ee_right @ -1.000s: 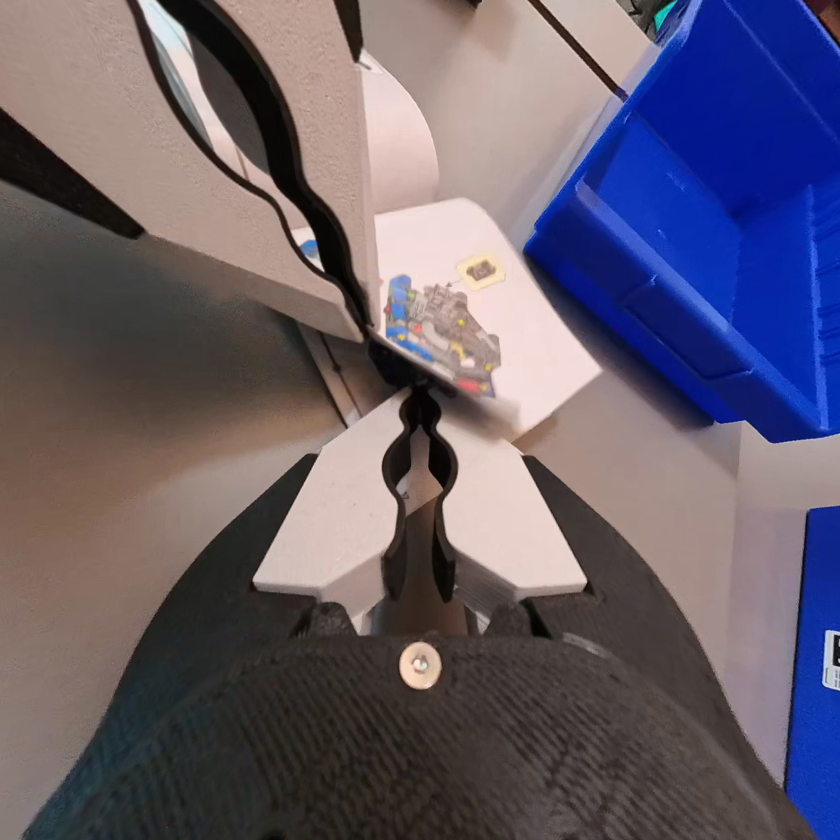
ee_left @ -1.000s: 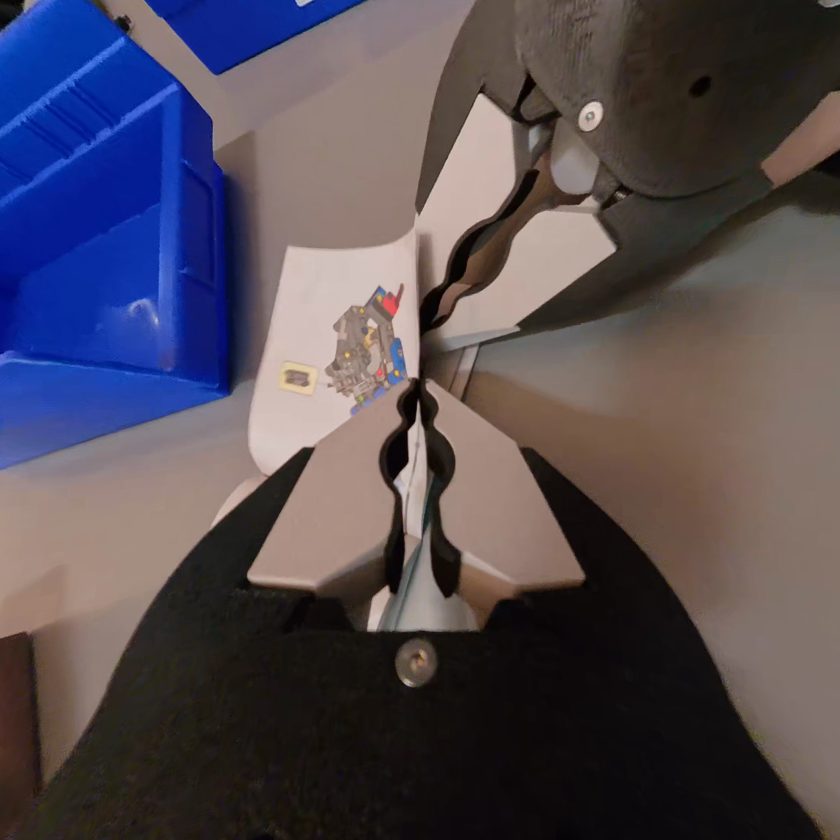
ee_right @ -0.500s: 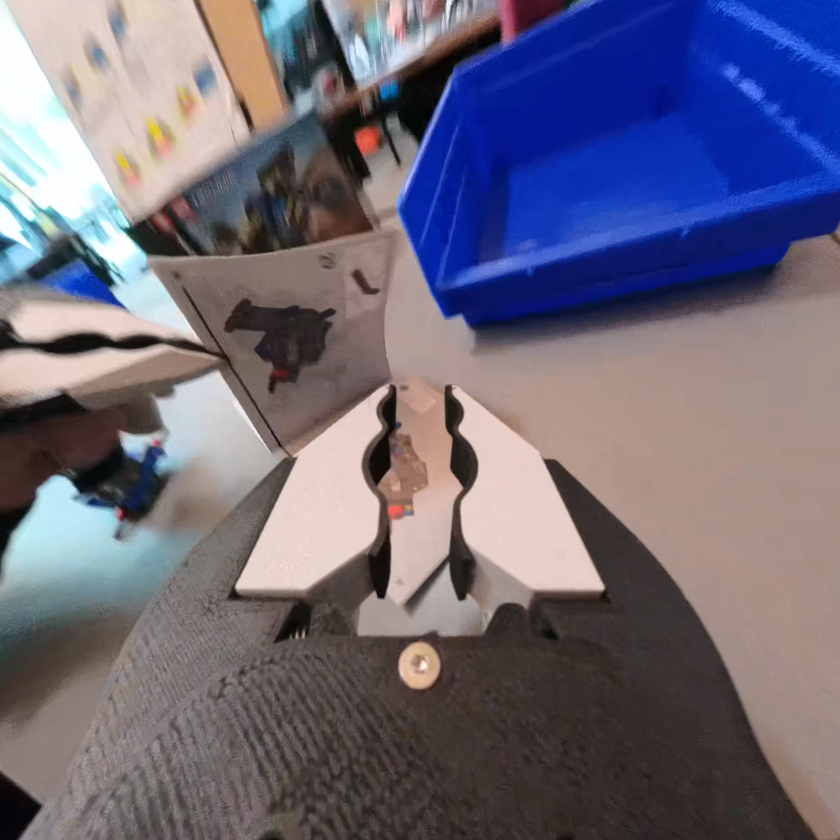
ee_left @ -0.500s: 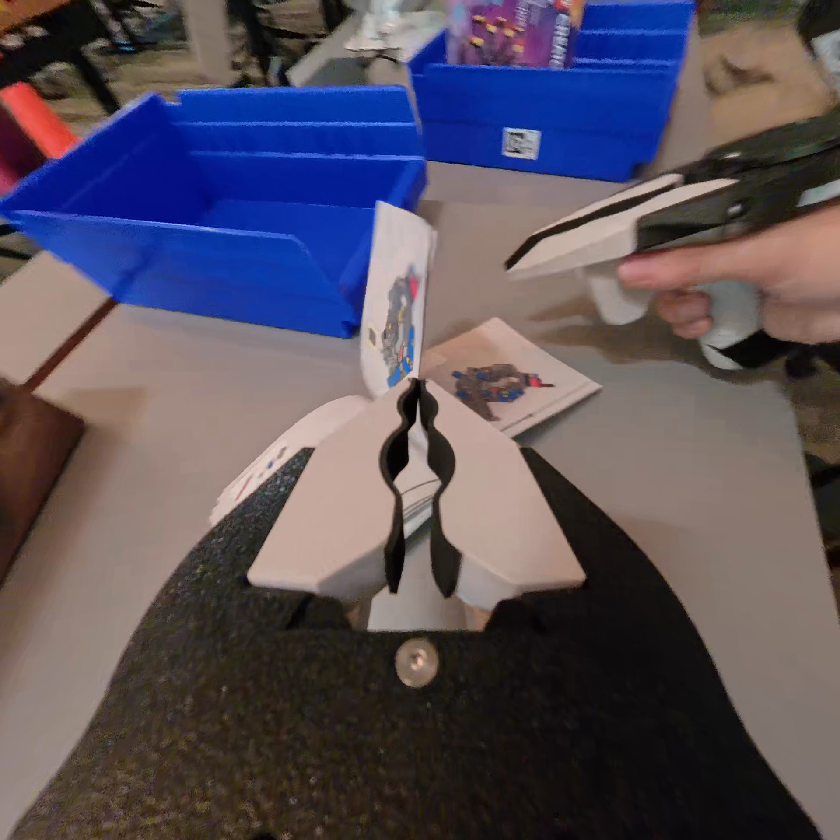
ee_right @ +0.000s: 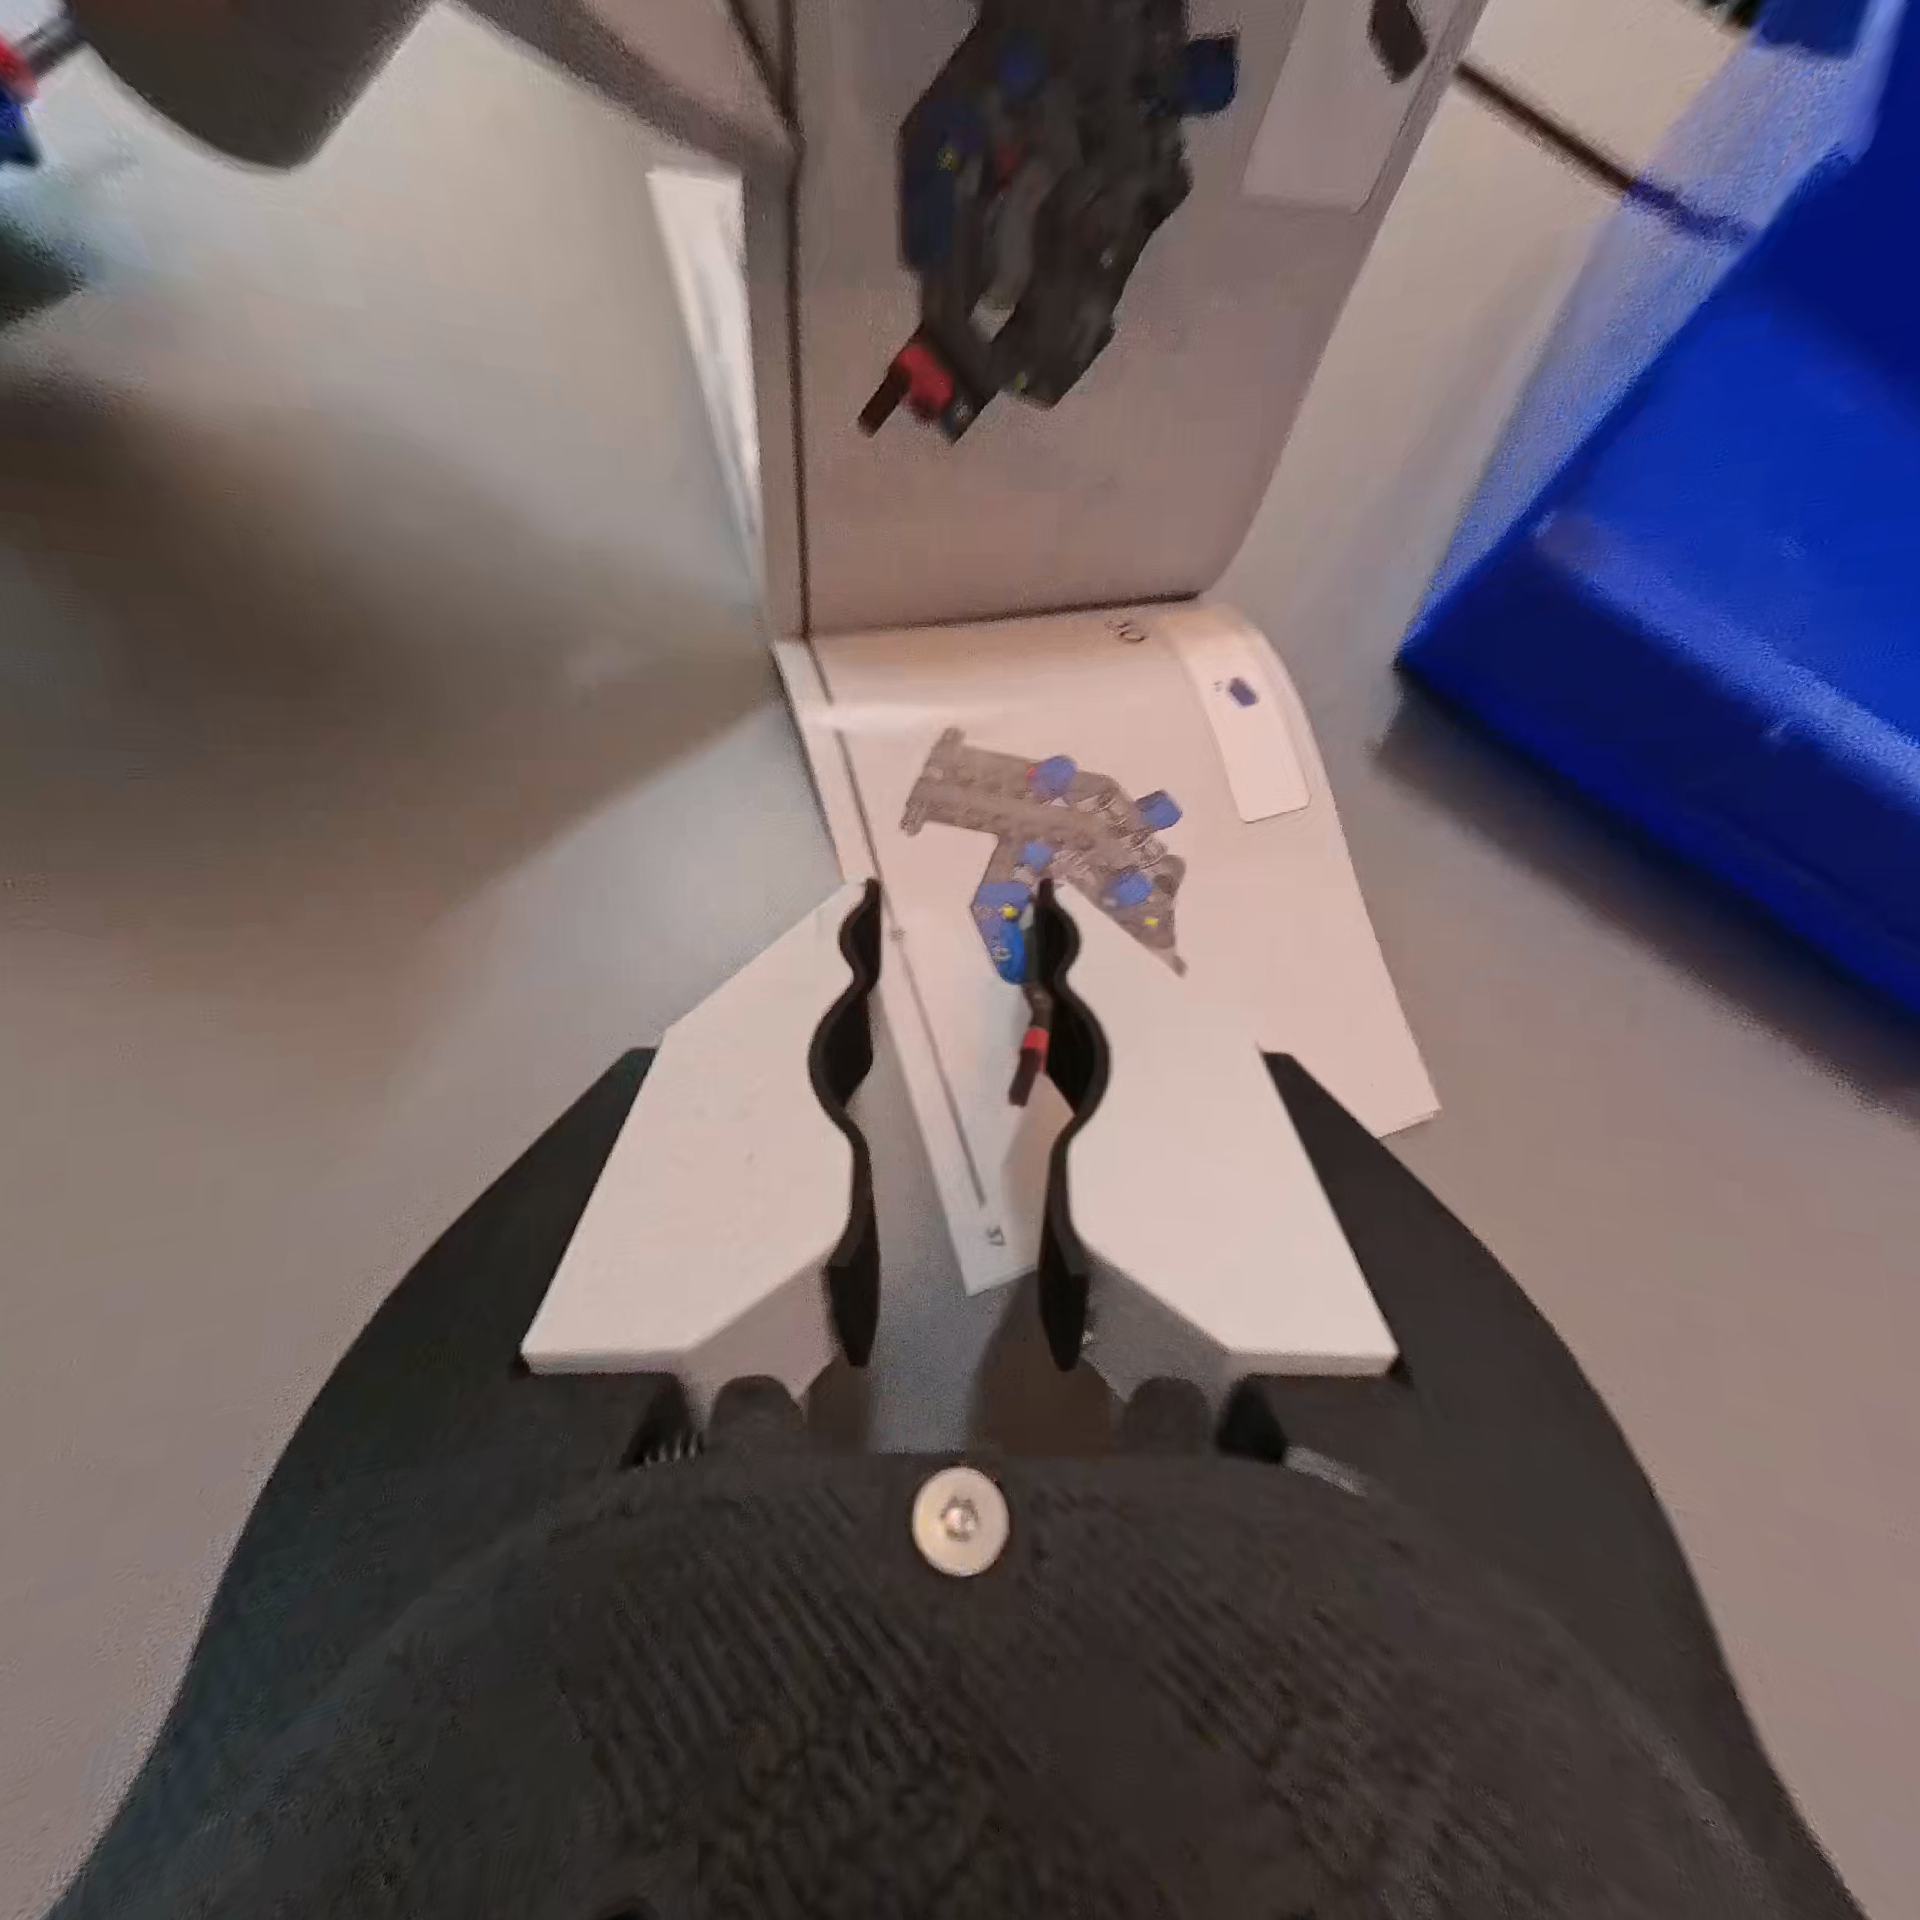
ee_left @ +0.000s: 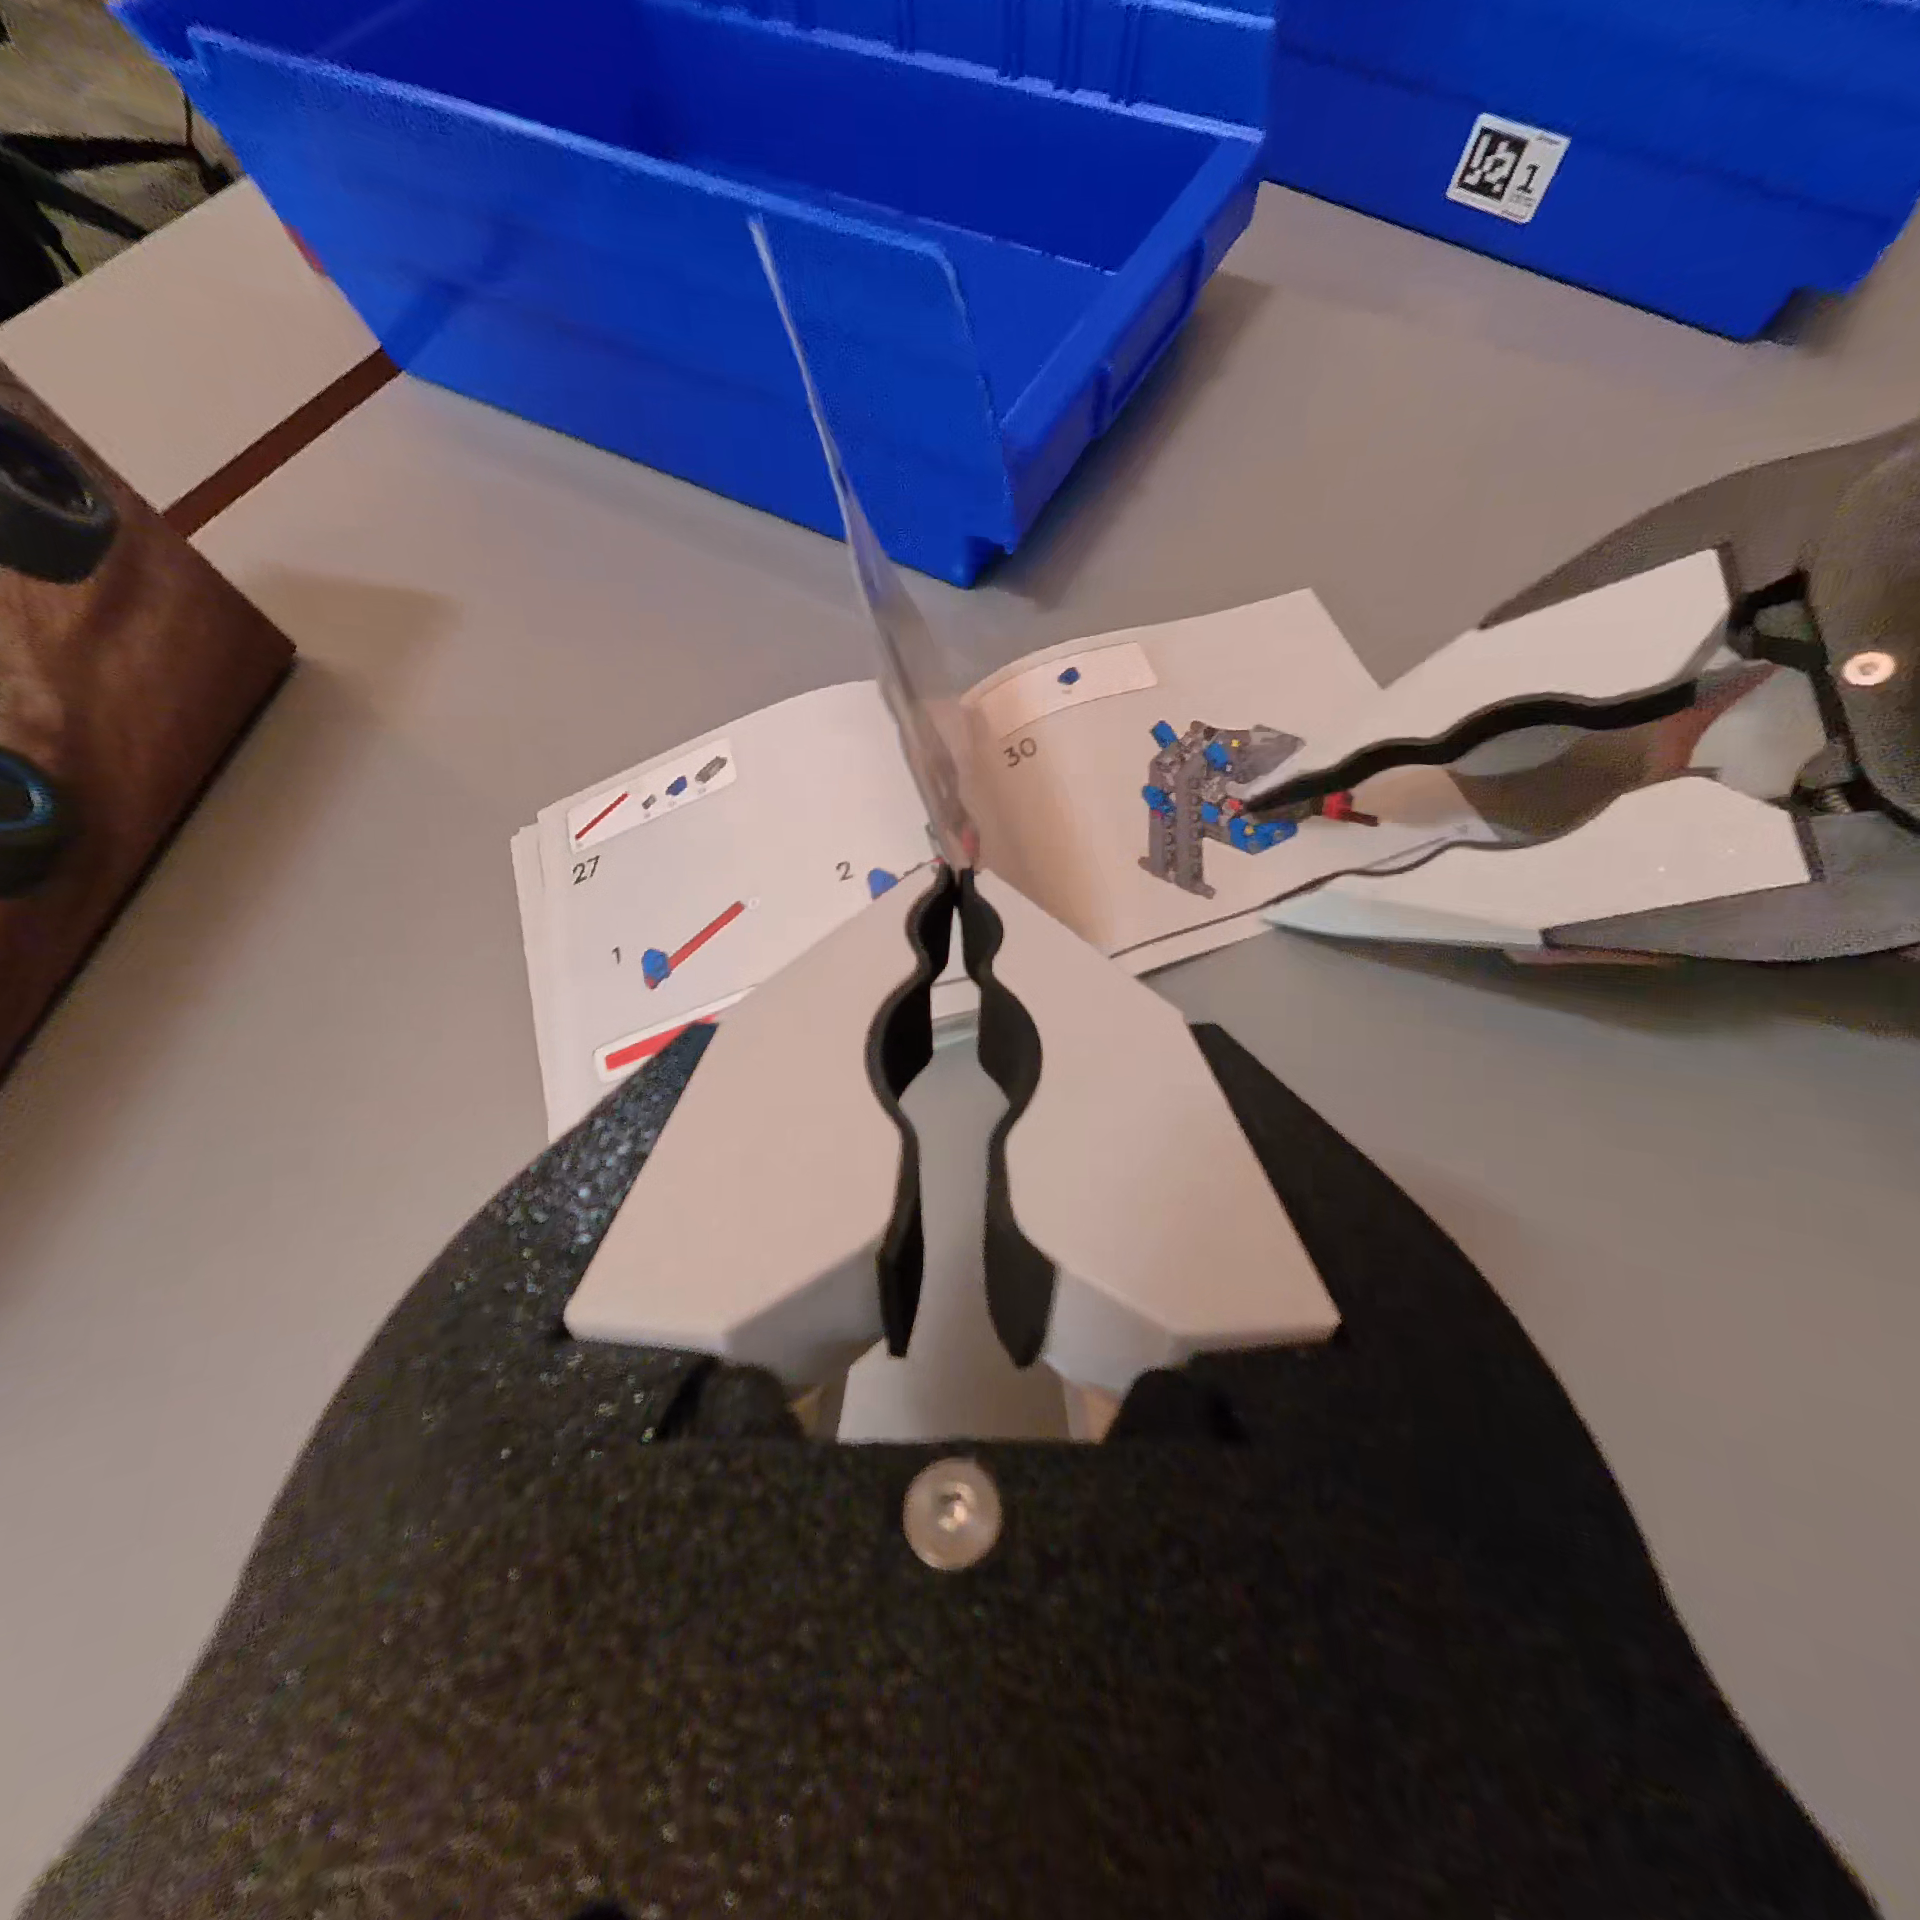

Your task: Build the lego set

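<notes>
An open instruction booklet (ee_left: 790,831) is laid flat on the grey table (ee_left: 1455,1195), with printed building diagrams shown on both of its spread pages. One single page (ee_left: 883,540) is raised nearly upright from the fold, and its lower edge is pinched between the closed tips of the left gripper (ee_left: 954,883); the black wavy pads are seen pressed together at the tip on the sheet, while hollows are left between them farther back. In the right wrist view the same raised page (ee_right: 1039,312) is seen standing at the far edge of the flat right-hand page (ee_right: 1299,935), with a dark printed figure on its face. The right gripper (ee_right: 956,896) is held with its jaws parted, a clear gap being visible between the two pads; nothing is clamped in it. Its fingers (ee_right: 1143,1143) are spread low over the flat right-hand page, near that page's outer corner, and the printed grey and blue figure is seen just past the tips; whether the paper is touched cannot be told. In the left wrist view the right gripper (ee_left: 1262,842) is seen coming in from the right over that same page. A blue bin (ee_left: 727,260) is set just behind the booklet, and a second blue bin (ee_left: 1610,187), bearing a white sticker, stands beside it. A dark brown block (ee_left: 104,644) is seen at the left edge of the table.
</notes>
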